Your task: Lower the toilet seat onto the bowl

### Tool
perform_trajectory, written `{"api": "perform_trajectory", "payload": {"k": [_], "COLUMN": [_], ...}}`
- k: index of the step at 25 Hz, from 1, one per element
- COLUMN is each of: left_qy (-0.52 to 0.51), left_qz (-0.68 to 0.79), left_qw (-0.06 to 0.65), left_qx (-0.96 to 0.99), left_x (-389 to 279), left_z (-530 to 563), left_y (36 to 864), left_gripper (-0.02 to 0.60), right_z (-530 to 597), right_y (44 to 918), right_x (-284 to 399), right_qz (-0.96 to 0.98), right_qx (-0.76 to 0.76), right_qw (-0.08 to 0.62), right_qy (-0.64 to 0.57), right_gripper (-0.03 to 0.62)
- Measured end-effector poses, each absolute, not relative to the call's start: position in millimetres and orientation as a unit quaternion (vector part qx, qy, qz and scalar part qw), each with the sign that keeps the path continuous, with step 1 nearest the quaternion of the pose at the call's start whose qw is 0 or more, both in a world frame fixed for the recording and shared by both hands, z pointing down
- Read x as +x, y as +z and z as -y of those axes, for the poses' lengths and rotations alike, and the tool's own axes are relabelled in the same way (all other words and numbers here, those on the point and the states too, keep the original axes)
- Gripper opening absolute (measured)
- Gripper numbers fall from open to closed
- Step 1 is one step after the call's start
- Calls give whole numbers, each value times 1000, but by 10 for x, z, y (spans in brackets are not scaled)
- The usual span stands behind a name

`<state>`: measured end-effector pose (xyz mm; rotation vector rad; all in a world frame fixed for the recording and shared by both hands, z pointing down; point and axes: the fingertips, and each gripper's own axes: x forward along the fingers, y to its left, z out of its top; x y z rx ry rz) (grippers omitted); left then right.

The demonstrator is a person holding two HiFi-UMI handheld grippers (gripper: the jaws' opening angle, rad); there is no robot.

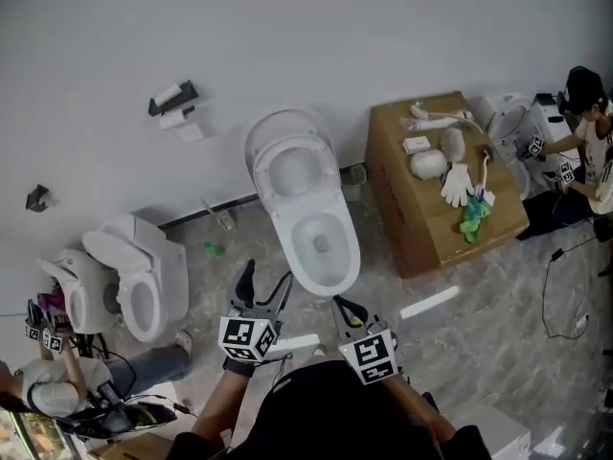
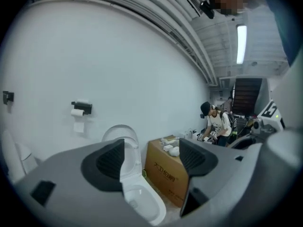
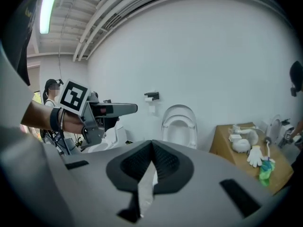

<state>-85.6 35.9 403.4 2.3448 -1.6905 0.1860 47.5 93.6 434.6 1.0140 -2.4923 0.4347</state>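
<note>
A white toilet stands against the wall, its seat and lid raised upright over the open bowl. Both grippers hover just in front of the bowl's near rim, touching nothing. My left gripper is open; in the left gripper view the raised seat and bowl show between its jaws. To its right my right gripper is shut on nothing. In the right gripper view the upright seat lies straight ahead, with the left gripper at left.
A cardboard box with gloves, a brush and white parts stands right of the toilet. A second toilet is at left, a paper holder on the wall. People work at the far right and lower left. A white strip lies on the floor.
</note>
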Motion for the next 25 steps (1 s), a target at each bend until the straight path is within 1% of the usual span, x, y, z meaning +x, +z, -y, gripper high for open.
{"api": "perform_trajectory", "payload": {"k": [4,8,12,14,17,19,22,24,25], "left_qy": [99,124,155,177,221,238,251,255,261], "left_qz": [578,584,580,556,517,502,498,496,493], "left_qw": [115,125,115,117,99,87,72,66,62], "left_qx": [802,792,792,804,821,827,827,827,828], "left_x": [-712,-827,-915,-906,-992,-1094,-1259,-1367,-1426], "left_z": [100,482,909,1097,1421,1662,2006,2192,2283], "left_y": [4133,4229,4341,4457,4568,4636,4819,4984,5081], "left_gripper": [370,370,368,359,354,354,348,304,298], "right_z": [-550,-319,-112,-66,20,47,4,-56,-81], "right_y": [4252,4321,4406,4499,4796,5070,5486,5731,5853], "right_x": [626,824,1124,1288,1485,1604,1663,1560,1465], "right_qz": [903,901,888,877,848,822,791,782,781], "right_qx": [358,364,388,404,432,457,478,469,459], "right_qw": [185,173,172,166,160,184,239,278,296], "right_qy": [146,163,175,200,264,284,296,301,304], "right_gripper": [-8,-8,-8,-8,-8,-8,-8,-8,-8]}}
